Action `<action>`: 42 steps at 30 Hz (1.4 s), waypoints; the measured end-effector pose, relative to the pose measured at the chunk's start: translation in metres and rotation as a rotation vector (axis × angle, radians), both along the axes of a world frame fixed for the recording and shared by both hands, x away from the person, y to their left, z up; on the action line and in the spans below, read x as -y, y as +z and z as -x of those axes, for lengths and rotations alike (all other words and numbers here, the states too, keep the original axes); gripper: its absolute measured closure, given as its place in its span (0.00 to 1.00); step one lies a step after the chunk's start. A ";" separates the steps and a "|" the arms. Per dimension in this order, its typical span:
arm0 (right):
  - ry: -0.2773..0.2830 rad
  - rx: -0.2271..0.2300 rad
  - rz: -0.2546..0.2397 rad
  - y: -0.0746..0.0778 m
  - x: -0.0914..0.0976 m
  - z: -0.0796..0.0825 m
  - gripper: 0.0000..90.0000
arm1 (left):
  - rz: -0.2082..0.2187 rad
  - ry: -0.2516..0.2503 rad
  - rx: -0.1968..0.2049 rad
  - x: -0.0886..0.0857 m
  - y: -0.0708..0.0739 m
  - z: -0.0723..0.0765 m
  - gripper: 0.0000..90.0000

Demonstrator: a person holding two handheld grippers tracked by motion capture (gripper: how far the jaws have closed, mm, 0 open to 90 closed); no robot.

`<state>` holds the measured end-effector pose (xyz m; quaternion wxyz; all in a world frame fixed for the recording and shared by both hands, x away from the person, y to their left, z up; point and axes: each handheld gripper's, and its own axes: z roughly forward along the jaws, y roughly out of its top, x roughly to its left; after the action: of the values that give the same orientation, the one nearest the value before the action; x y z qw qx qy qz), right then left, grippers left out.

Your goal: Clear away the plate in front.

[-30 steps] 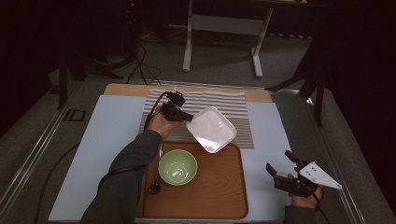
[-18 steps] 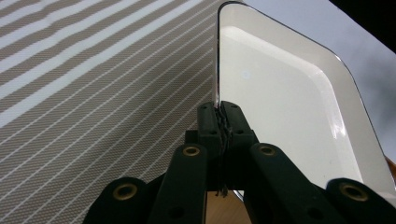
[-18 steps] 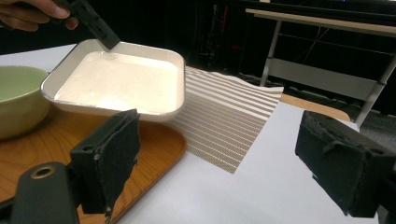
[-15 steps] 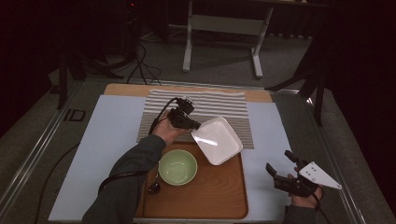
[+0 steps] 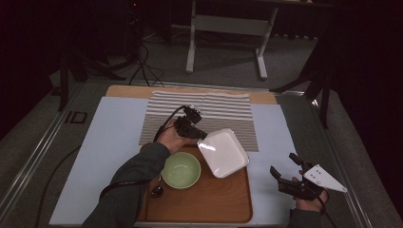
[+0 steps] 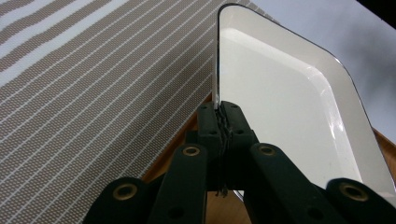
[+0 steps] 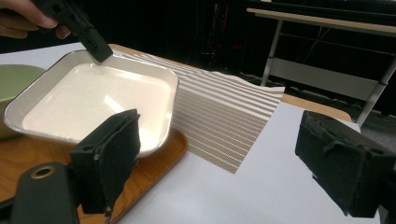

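Two grippers work over a table spread with a pale blue sheet (image 5: 109, 156), the biggest thing here. On it, at the far side, lies a striped cloth (image 5: 223, 111); nearer the person sits a wooden tray (image 5: 209, 204) whose far edge meets the cloth. A white square dish (image 5: 223, 153) comes next in size: it hangs tilted above the tray's far right corner, partly over the cloth's near edge, carried by one rim. The left gripper (image 5: 199, 134) is clamped tight on that rim, its jaws pinching the thin edge between them, as the left gripper view shows close up (image 6: 218, 122). A green bowl (image 5: 181, 169) stands on the tray just beside the dish, under the person's left forearm, and is the nearest thing in the dish's way. A spoon (image 5: 157, 190) lies by the bowl's near left side, half hidden by the sleeve. The right gripper (image 5: 285, 172) rests off the tray at the right, jaws spread wide and holding nothing.
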<state>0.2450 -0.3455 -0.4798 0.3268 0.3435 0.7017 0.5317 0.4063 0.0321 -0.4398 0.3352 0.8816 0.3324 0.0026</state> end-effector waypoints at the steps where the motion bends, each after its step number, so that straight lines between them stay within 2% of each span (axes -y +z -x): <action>1: 0.000 0.000 0.000 0.000 0.000 0.000 0.15 | -0.004 -0.011 -0.001 0.002 -0.001 0.002 0.99; 16: 0.003 0.000 0.001 0.000 -0.001 0.000 0.15 | -0.027 -0.097 -0.013 0.011 -0.004 0.025 0.99; 22: 0.005 -0.003 0.003 0.000 -0.001 -0.001 0.15 | -0.047 -0.124 -0.029 0.011 -0.005 0.028 0.99; 27: 0.005 -0.005 0.003 0.000 -0.001 -0.001 0.15 | -0.072 -0.154 -0.045 0.018 -0.008 0.029 0.98; 31: 0.006 -0.005 0.003 0.000 -0.001 -0.001 0.15 | -0.067 -0.149 -0.068 0.025 -0.014 0.025 0.98; 40: 0.007 -0.007 0.004 0.000 -0.002 -0.001 0.15 | -0.109 -0.121 -0.068 0.037 -0.027 0.015 0.94; 42: 0.008 -0.006 0.005 0.000 -0.002 -0.001 0.15 | -0.121 -0.132 -0.072 0.040 -0.031 0.016 0.92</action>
<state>0.2460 -0.3437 -0.4802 0.3232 0.3416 0.7055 0.5302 0.3906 -0.0080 -0.4705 0.2688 0.9197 0.2846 -0.0309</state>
